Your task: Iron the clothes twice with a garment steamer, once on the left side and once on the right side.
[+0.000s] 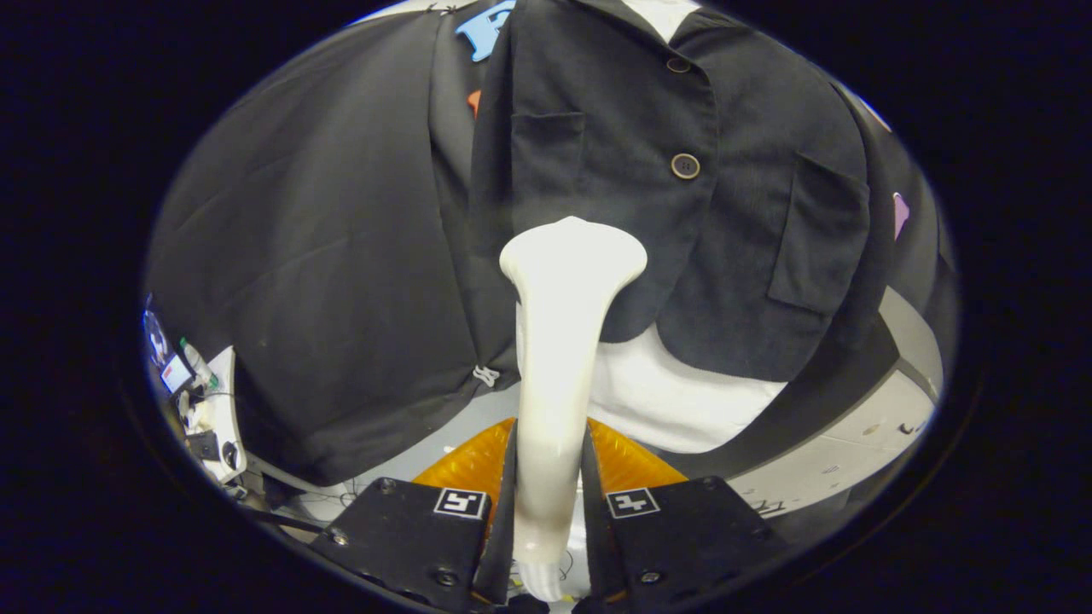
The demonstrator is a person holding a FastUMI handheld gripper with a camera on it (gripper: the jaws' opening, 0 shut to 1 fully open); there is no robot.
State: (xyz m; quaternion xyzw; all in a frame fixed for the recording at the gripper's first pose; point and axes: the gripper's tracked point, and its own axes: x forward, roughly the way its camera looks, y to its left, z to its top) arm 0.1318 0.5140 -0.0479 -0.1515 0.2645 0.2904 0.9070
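A white garment steamer [559, 341] stands upright between my fingers, and my gripper [550, 503] is shut on its handle. Its flared head [572, 256] rests against the lower left front panel of a black buttoned jacket [682, 213] that hangs just ahead. The jacket has two round buttons [685, 165] down its front and patch pockets [815, 239] on either side. Under the jacket's hem a white garment [674, 401] shows.
Black cloth [316, 281] hangs to the left of the jacket. A white table with small items [200, 401] stands low on the left. An orange ribbed object [465, 465] lies behind my fingers. Light floor [845, 452] with a dark band lies to the right.
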